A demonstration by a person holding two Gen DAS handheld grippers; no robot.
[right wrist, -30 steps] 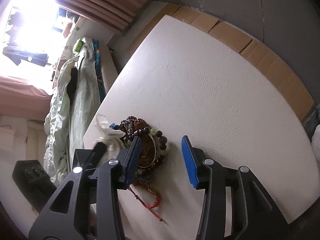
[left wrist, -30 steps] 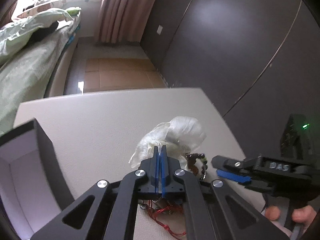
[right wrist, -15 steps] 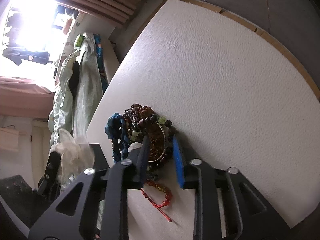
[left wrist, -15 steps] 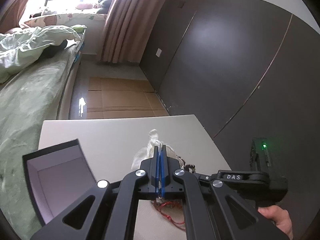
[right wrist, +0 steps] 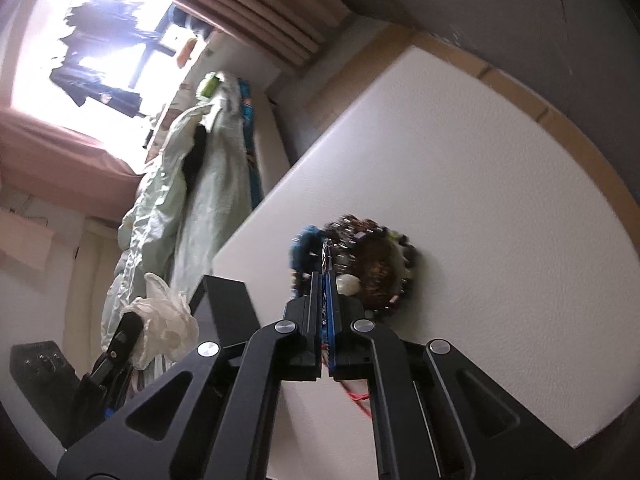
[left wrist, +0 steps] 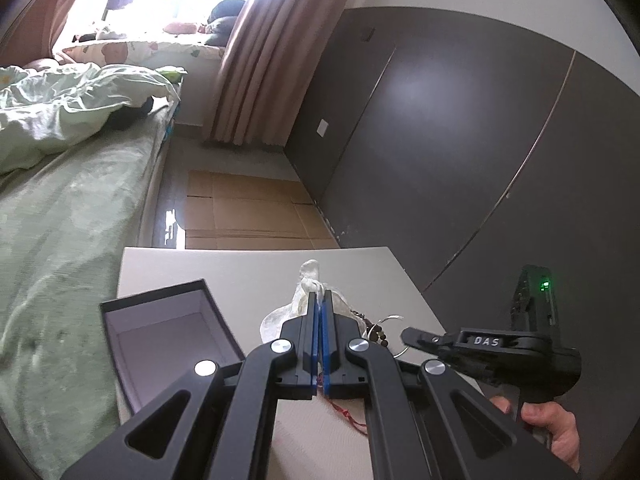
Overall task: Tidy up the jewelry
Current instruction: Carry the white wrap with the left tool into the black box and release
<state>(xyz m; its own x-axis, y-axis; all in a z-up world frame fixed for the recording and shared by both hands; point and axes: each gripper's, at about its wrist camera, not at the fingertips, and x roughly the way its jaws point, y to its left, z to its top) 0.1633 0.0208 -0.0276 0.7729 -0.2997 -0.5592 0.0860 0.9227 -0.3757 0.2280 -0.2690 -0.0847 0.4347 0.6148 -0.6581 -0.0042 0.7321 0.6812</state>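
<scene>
Left wrist view: left claw [left wrist: 320, 312] clamped on white plastic bag [left wrist: 306, 296], lifted over worktop [left wrist: 240, 276]; open dark box [left wrist: 168, 344] looks empty. Right wrist view: right claw [right wrist: 325, 292] closed, pinching a thin metal piece from jewelry pile [right wrist: 360, 260] on worktop. Sorting barely begun; whole pile remains unboxed.

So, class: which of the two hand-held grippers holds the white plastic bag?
The left hand-held gripper: it is shut on the crumpled white plastic bag, lifted beside the open box. The right hand-held gripper pinches a thin metal strand at the jewelry pile.
</scene>
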